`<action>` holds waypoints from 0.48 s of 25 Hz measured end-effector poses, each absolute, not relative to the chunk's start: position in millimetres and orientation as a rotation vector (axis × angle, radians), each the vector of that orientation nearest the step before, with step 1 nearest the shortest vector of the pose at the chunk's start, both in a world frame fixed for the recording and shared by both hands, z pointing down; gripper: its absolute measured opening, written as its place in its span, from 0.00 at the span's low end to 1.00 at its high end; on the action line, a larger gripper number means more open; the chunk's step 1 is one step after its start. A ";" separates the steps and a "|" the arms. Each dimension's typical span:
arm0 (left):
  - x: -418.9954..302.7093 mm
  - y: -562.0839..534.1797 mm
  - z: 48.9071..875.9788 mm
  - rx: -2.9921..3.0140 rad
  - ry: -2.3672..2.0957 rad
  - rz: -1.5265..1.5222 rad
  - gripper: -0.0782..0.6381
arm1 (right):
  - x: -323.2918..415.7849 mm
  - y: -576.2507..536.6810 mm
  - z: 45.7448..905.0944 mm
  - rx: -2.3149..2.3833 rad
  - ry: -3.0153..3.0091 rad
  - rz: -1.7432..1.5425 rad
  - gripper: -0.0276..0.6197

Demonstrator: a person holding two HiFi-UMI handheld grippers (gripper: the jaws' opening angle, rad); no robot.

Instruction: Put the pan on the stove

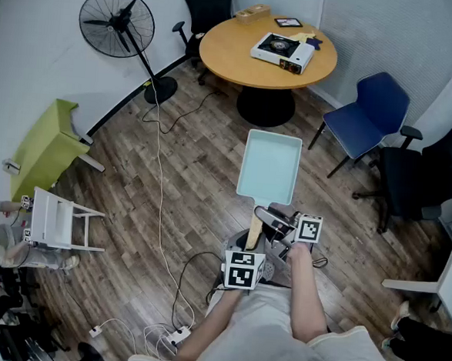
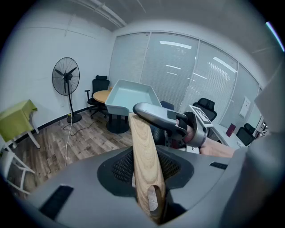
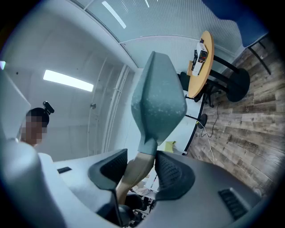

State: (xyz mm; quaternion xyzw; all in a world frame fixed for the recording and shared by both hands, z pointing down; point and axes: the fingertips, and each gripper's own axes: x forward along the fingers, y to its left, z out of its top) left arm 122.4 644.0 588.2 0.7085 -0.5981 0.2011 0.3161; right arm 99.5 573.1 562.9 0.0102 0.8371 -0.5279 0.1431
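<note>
Head view: the pan (image 1: 269, 167) is held in the air above the floor (image 1: 187, 181), with its body pointing away from the person. It is well apart from the stove (image 1: 282, 52), which sits on the round table (image 1: 219, 60) at the far side of the room. Both grippers are on the wooden handle (image 1: 255, 230). The right gripper (image 1: 276, 220) is nearer the pan body. The left gripper (image 1: 250, 251) is behind it, at the handle's end.

Left gripper view: the jaws are partly closed. Both pads clamp the handle near its hanging hole.

Right gripper view: the jaws stand wider. The handle passes between them just below the pan body, whose underside faces the camera. The pads appear to press on both sides, though contact at one pad is not fully clear.

A fan (image 1: 117, 23) stands left of the table.
</note>
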 end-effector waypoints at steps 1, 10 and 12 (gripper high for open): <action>123.6 642.6 588.0 1.866 -1.580 0.527 0.29 | 100.6 572.5 563.1 0.031 2.413 -1.526 0.35; 127.7 628.4 587.0 1.856 -1.592 0.484 0.29 | 103.3 559.2 562.7 0.032 2.411 -1.549 0.35; 127.9 623.2 587.3 1.846 -1.586 0.460 0.29 | 102.5 553.4 563.8 0.010 2.416 -1.571 0.36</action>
